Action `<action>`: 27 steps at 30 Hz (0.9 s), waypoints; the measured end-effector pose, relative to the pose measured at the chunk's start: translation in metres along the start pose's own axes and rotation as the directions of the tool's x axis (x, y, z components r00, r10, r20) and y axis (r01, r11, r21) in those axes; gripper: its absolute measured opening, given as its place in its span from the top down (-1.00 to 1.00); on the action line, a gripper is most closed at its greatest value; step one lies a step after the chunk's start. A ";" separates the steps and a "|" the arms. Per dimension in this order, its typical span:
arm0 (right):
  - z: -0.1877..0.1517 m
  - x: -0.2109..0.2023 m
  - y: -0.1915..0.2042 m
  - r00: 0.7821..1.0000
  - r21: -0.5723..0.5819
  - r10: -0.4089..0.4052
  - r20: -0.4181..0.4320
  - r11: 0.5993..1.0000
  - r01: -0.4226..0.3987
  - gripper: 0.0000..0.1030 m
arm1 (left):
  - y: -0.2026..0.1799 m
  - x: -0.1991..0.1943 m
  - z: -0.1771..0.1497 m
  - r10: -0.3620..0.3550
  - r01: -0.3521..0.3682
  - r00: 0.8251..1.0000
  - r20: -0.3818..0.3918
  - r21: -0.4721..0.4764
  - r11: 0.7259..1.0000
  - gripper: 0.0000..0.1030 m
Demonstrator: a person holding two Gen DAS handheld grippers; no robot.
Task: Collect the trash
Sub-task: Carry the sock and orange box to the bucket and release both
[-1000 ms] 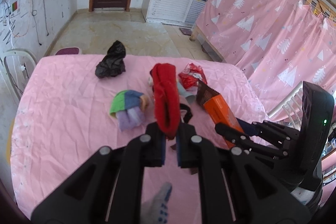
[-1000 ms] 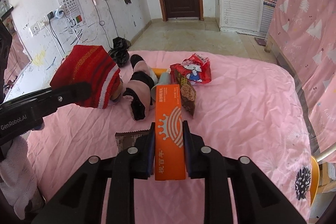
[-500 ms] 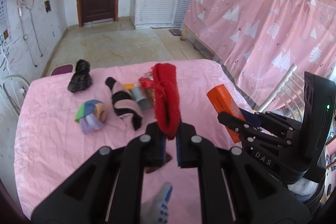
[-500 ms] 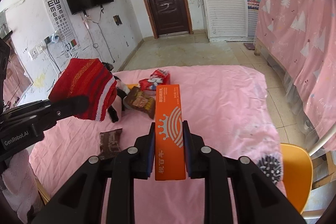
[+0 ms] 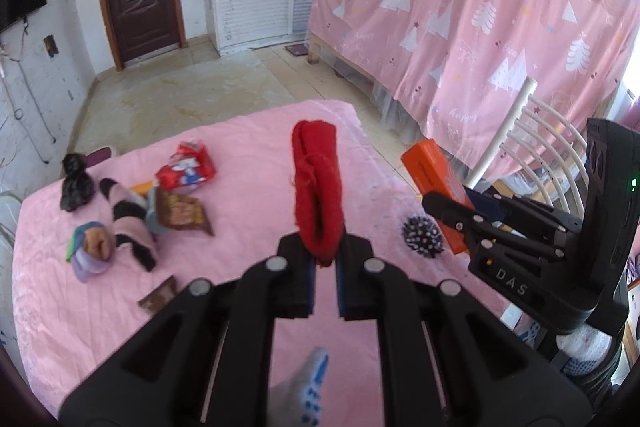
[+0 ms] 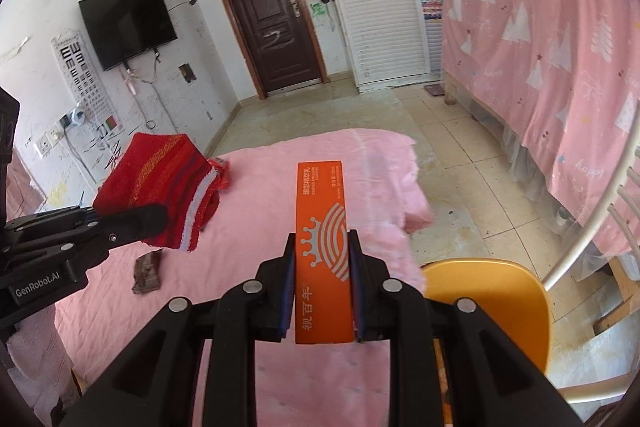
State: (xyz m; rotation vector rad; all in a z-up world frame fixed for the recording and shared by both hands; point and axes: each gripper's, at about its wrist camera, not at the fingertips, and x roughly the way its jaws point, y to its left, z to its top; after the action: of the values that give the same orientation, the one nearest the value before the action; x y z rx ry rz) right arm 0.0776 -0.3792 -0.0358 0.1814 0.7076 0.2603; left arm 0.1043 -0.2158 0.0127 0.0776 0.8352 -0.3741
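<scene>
My left gripper (image 5: 323, 259) is shut on a folded red knitted cloth (image 5: 318, 187), held up over the pink-covered table (image 5: 248, 139). The same red cloth (image 6: 160, 187) shows at the left of the right wrist view, clamped by the left gripper (image 6: 160, 217). My right gripper (image 6: 322, 251) is shut on a long orange box (image 6: 322, 239) with white print. In the left wrist view that orange box (image 5: 434, 175) sits in the right gripper (image 5: 436, 205) past the table's right edge. Snack wrappers (image 5: 186, 171) lie at the table's far left.
Rolled socks (image 5: 92, 243), a black bag (image 5: 76, 183) and a small brown wrapper (image 5: 158, 293) lie on the table. A spiky black-and-white ball (image 5: 422, 237) rests near its right edge. An orange chair seat (image 6: 492, 291) and a white chair back (image 5: 520, 131) stand to the right.
Both grippers have swung to the right with their loads. The table items have slid left in both views, and the orange chair has come into the right wrist view.
</scene>
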 end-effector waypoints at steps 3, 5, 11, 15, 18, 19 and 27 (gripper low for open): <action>-0.005 -0.006 -0.022 1.000 0.032 -0.018 0.010 0.999 0.018 0.75 | -0.019 0.009 0.004 -0.010 0.011 1.000 -0.017 0.030 0.999 0.87; -0.008 -0.010 -0.037 0.999 0.049 -0.037 0.015 0.998 0.036 0.75 | -0.030 0.014 0.005 -0.022 0.024 0.999 -0.032 0.045 0.999 0.87; -0.016 -0.012 -0.070 0.998 0.084 -0.067 0.007 0.994 0.066 0.75 | -0.058 0.032 0.009 -0.050 0.056 0.996 -0.079 0.079 0.995 0.87; -0.023 -0.011 -0.087 0.996 0.100 -0.085 -0.003 0.991 0.084 0.75 | -0.075 0.040 0.010 -0.084 0.093 0.992 -0.096 0.098 0.991 0.87; -0.028 -0.010 -0.102 0.996 0.126 -0.091 -0.009 0.988 0.091 0.75 | -0.088 0.046 0.011 -0.119 0.131 0.987 -0.106 0.110 0.985 0.87; -0.030 -0.010 -0.107 0.996 0.135 -0.090 -0.012 0.987 0.091 0.75 | -0.092 0.048 0.011 -0.129 0.141 0.985 -0.111 0.112 0.984 0.87; -0.039 -0.007 -0.134 0.995 0.184 -0.090 -0.034 0.978 0.095 0.74 | -0.127 0.065 0.014 -0.197 0.217 0.970 -0.144 0.140 0.966 0.87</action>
State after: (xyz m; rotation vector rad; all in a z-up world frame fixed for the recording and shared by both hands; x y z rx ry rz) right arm 0.0696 -0.5054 -0.0944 0.3226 0.7638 0.1075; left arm 0.1095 -0.3564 -0.0159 0.1605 0.9445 -0.6368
